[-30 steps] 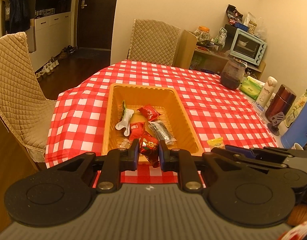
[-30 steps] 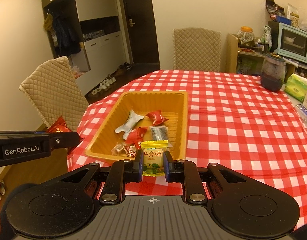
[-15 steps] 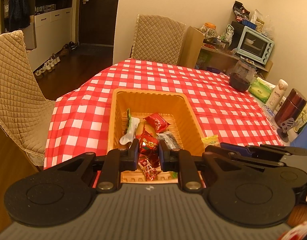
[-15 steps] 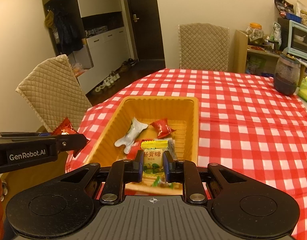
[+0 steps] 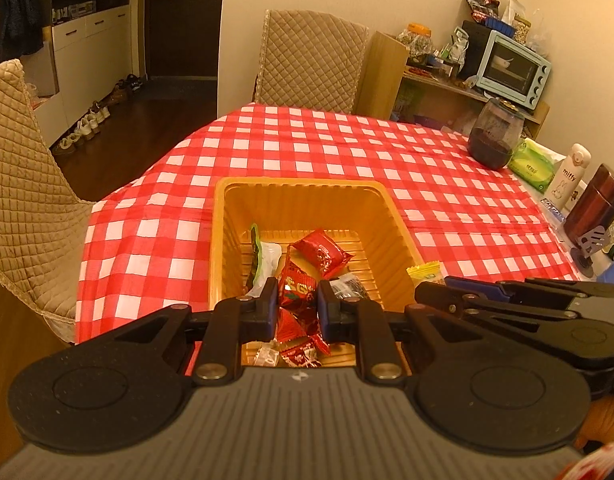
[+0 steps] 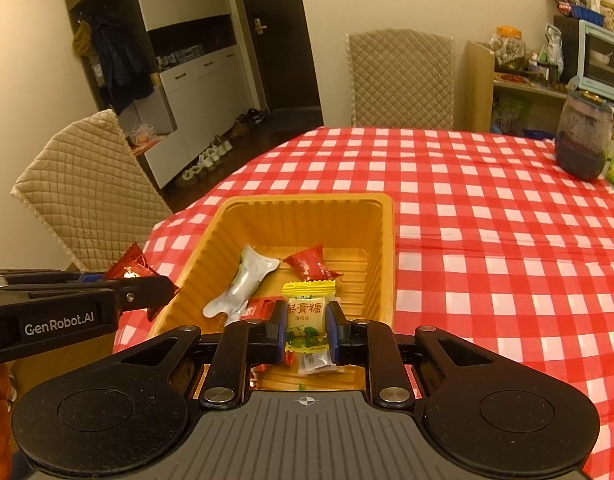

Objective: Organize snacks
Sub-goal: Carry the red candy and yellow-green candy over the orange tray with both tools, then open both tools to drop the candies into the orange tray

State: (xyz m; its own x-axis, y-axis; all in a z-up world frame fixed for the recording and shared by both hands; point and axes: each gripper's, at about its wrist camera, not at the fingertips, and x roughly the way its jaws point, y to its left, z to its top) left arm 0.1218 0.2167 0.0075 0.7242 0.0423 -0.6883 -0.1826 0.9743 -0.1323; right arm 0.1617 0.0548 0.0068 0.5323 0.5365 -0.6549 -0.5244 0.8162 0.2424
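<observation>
Upright, yellow candy (image 6: 305, 322) long axis vertical in right gripper (image 6: 305, 334).

Left tongs (image 5: 294, 307) and right tongs (image 6: 306, 333) side by side, each clamped on a wrapper.

- A dark glass jar (image 5: 494, 136) is set near the far right edge of the red-checked tablecloth (image 5: 307, 148).
- A green tissue pack (image 5: 533, 164), white bottle (image 5: 567, 176) and brown flask (image 5: 595, 206) are lined along that edge.
- Quilted chairs (image 5: 311, 66) are placed at the far edge.
</observation>
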